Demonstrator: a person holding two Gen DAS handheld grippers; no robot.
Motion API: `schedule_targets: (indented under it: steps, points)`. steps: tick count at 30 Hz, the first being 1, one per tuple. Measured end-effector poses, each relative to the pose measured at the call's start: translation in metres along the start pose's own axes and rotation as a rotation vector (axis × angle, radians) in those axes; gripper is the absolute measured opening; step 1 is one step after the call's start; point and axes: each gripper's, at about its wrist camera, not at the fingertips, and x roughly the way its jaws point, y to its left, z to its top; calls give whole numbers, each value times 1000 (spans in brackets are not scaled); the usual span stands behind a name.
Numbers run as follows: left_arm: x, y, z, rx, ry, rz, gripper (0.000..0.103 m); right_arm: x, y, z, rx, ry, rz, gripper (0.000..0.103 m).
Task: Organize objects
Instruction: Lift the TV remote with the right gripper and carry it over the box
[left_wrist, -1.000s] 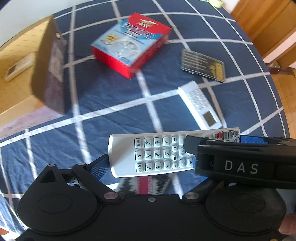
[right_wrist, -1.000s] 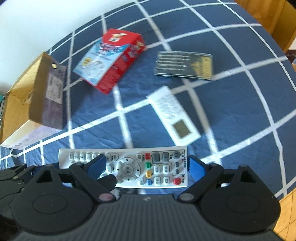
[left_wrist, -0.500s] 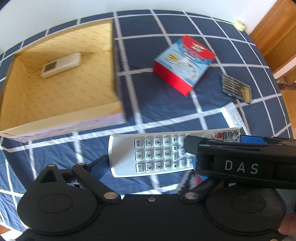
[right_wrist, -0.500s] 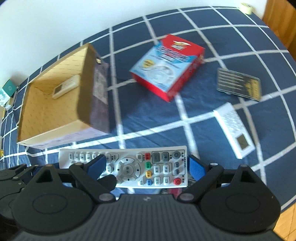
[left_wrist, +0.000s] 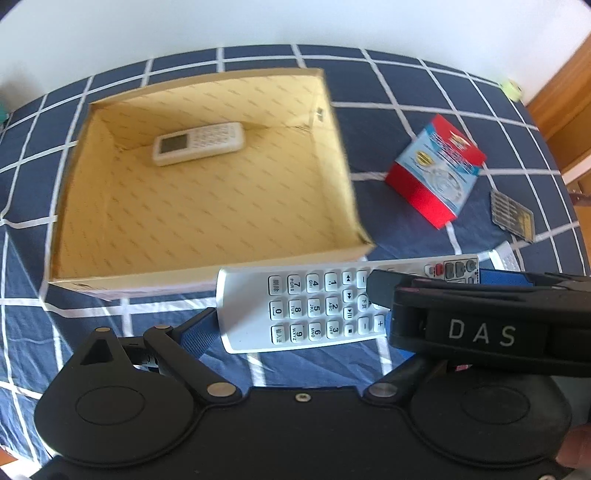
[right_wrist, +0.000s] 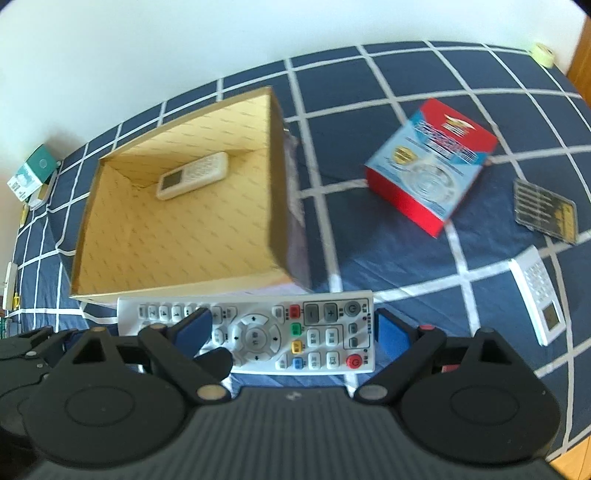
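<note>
Both my left hand-held gripper (left_wrist: 369, 314) and right hand-held gripper (right_wrist: 291, 328) clamp the long remote (right_wrist: 255, 332) lengthwise at wide span; I keep it level, clear the box (right_wrist: 273, 184) near wall, then lower inside.

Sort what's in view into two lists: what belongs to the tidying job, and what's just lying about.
Job:
- long white remote, carried by both grippers
- cardboard box
- small white remote in the box
- red box
- white calculator
- dark flat pack

Lying about:
- tape roll
- green-and-white carton

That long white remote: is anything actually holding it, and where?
Yes: both tools carry the remote lengthwise, left tool at the number-pad end, right tool at the power-button end.
</note>
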Motion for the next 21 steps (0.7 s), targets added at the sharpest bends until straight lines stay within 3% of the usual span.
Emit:
schedule_targets:
  steps: [12,21]
  points:
    - [-10,57,30,-47,-36,10,96,17,62,35,-68,-12,16,93]
    - [9,91,65,-74,-37,16,96,48,89,71,-99,-5,24,93]
